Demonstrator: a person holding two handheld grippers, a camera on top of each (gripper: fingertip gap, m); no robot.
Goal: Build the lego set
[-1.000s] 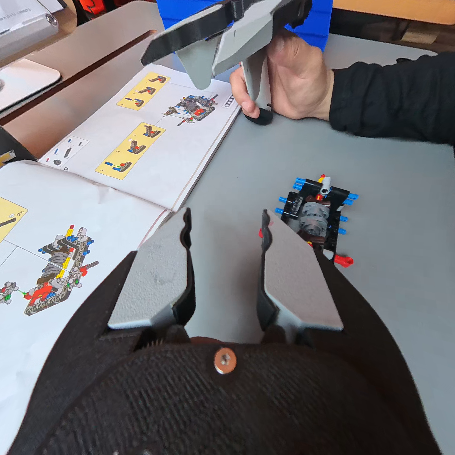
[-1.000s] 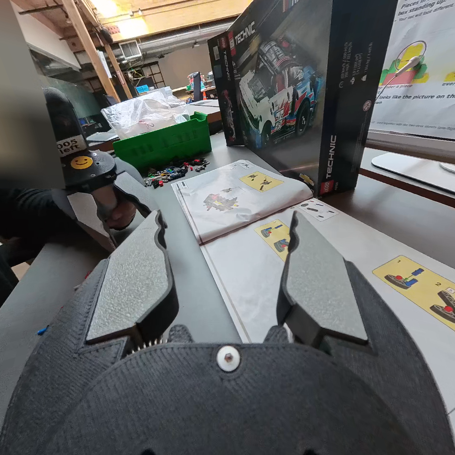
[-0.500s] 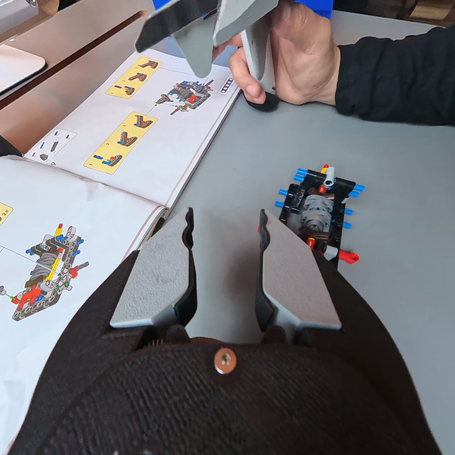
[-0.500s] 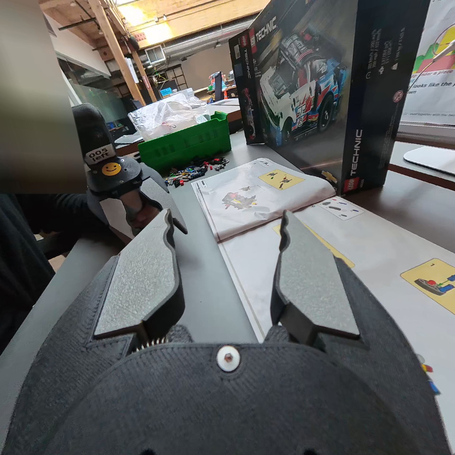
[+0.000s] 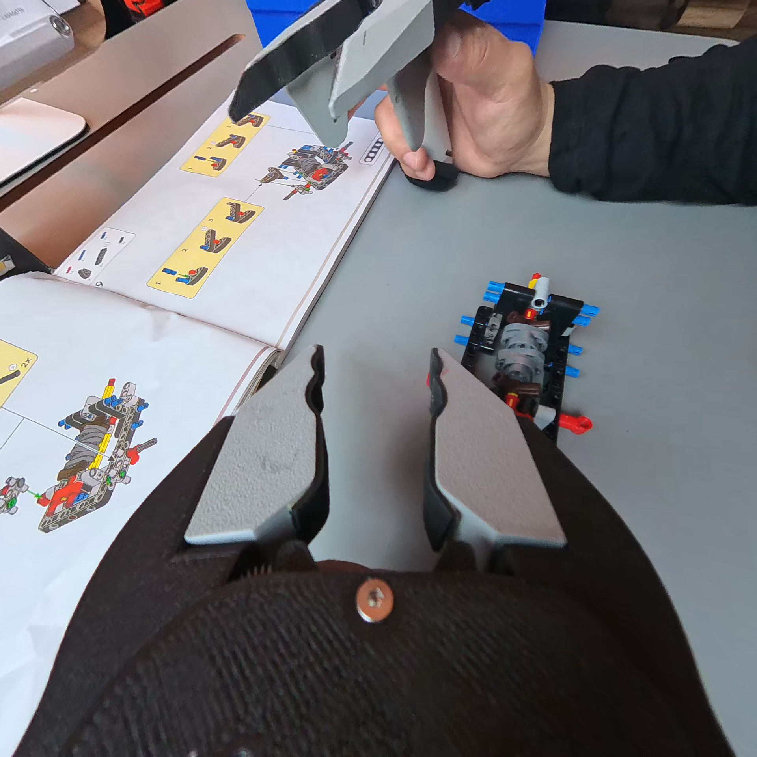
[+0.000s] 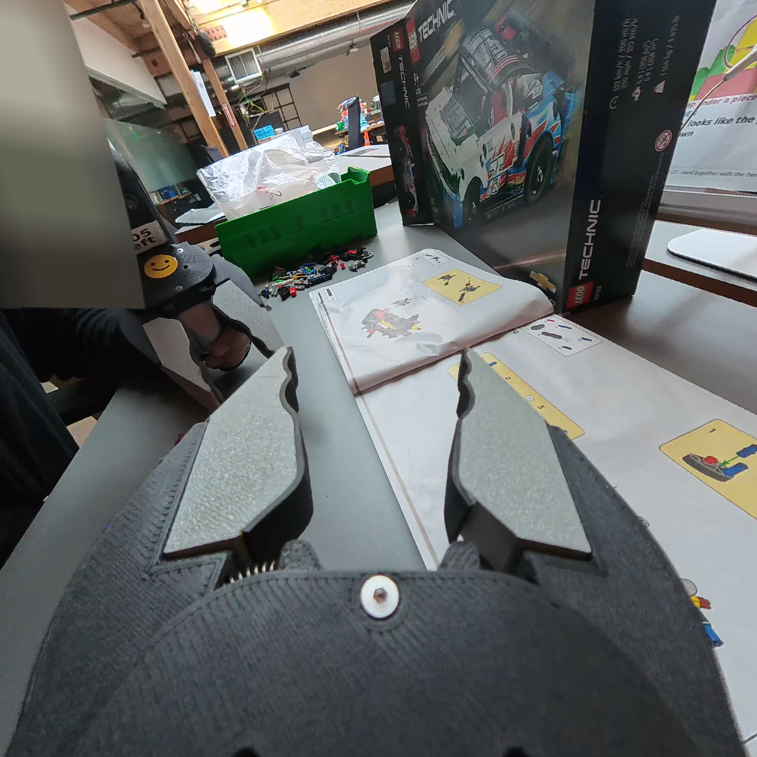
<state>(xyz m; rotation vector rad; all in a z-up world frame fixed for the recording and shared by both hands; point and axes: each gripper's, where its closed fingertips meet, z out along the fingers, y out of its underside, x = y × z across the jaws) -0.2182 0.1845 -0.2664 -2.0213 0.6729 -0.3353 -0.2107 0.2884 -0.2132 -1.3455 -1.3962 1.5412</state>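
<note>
Both claws stood wide and empty: our left claw (image 5: 375, 360) hovered beside the half-built model (image 5: 526, 352) on the tabletop (image 5: 532, 229), our right claw (image 6: 377, 364) over the manual (image 6: 430, 311) (presumably checking steps).

Two wrist cameras, facing roughly toward each other across one grey table (image 5: 512, 245).

The left wrist view looks steeply down along its own fingers (image 5: 266, 442), close above the tabletop, with the partly built model (image 5: 522, 352) just beyond its right fingertip and the right gripper (image 5: 286, 110) farther off at the top. The right wrist view sits low and looks almost level along the table past its fingers (image 6: 245, 458) toward the upright set box (image 6: 532, 143). Both views share the open instruction booklet (image 5: 229, 229) (image 6: 409, 319) and each shows the other gripper, the left gripper (image 6: 245, 323) at left.
</note>
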